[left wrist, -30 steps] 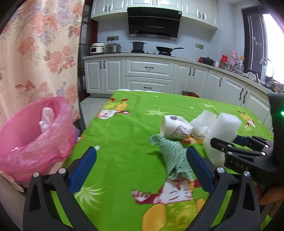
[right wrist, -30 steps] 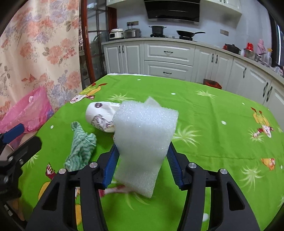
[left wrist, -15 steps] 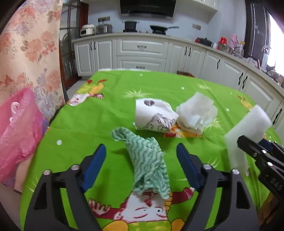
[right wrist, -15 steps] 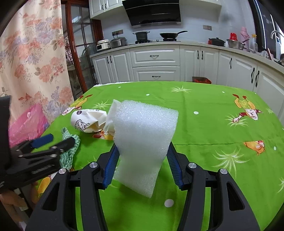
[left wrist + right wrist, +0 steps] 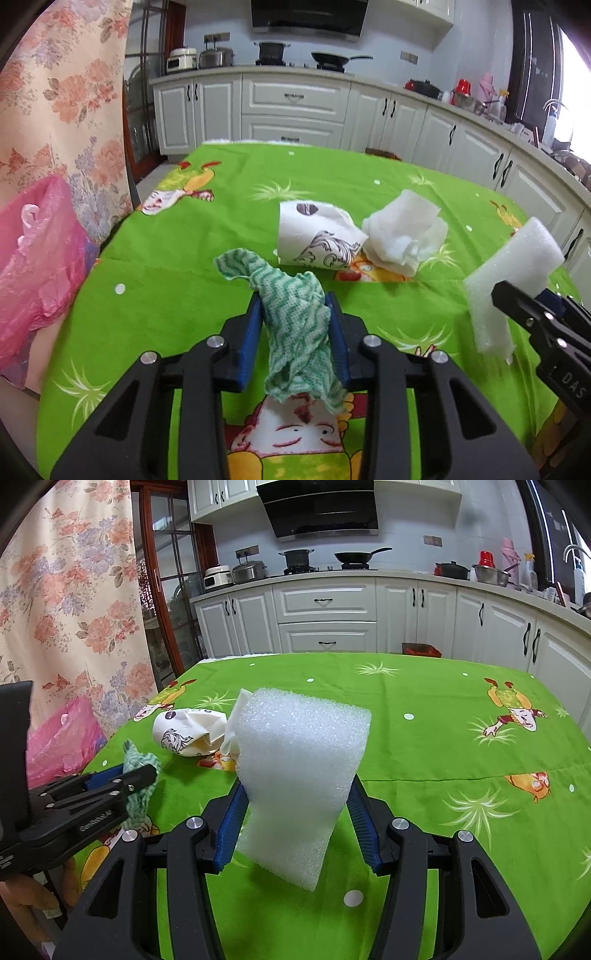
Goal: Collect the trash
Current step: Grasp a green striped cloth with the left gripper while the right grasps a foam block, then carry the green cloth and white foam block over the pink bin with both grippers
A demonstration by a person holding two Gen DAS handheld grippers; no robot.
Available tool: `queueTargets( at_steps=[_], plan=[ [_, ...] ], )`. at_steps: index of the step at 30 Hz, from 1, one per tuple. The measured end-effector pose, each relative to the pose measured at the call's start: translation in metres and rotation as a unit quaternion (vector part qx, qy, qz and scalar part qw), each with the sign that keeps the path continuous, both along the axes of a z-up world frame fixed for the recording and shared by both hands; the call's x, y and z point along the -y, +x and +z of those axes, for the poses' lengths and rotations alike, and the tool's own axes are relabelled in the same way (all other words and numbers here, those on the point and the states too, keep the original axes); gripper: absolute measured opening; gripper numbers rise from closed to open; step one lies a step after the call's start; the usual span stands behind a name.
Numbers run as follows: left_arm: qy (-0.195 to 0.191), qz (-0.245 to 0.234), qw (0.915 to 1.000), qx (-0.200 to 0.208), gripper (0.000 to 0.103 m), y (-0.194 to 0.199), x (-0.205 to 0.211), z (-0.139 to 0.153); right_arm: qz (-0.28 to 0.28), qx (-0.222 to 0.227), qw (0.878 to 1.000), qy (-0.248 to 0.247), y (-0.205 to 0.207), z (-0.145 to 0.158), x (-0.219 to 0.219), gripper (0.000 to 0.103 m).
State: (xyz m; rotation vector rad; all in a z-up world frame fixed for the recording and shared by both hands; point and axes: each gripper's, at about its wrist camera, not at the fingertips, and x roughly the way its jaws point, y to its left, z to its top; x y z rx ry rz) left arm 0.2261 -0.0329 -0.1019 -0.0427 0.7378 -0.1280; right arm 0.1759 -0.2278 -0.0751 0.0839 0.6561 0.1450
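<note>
My left gripper (image 5: 295, 306) is shut on a green-and-white wavy cloth (image 5: 295, 325) that drapes over the green tablecloth (image 5: 177, 258). The cloth and left gripper also show in the right wrist view (image 5: 136, 779). My right gripper (image 5: 295, 805) is shut on a white foam block (image 5: 299, 768), held above the table; the block shows in the left wrist view (image 5: 509, 280) at the right. A crumpled paper cup (image 5: 314, 236) and a white crumpled tissue (image 5: 402, 232) lie on the table beyond the cloth. A pink trash bag (image 5: 33, 258) hangs at the table's left edge.
White kitchen cabinets (image 5: 295, 107) and a counter with pots stand beyond the table's far edge. A floral curtain (image 5: 55, 92) hangs at the left behind the bag. The table's left edge (image 5: 107, 240) runs beside the bag.
My left gripper has moved forward and closed on the green cloth; it was open around it before. The right gripper still holds the foam block and has shifted to the right.
</note>
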Motion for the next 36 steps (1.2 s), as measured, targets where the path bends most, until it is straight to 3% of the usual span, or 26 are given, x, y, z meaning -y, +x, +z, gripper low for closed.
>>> queueTargets(
  at_steps=[12, 36],
  plan=[
    [-0.010, 0.004, 0.9981, 0.060, 0.033, -0.039, -0.014, 0.017, 0.021, 0.004, 1.000, -0.007, -0.007, 0.001, -0.014, 0.052],
    [-0.016, 0.034, 0.9927, 0.114, 0.033, -0.100, -0.064, 0.033, 0.099, 0.010, 0.995, -0.025, -0.028, 0.007, -0.074, 0.052]
  ],
)
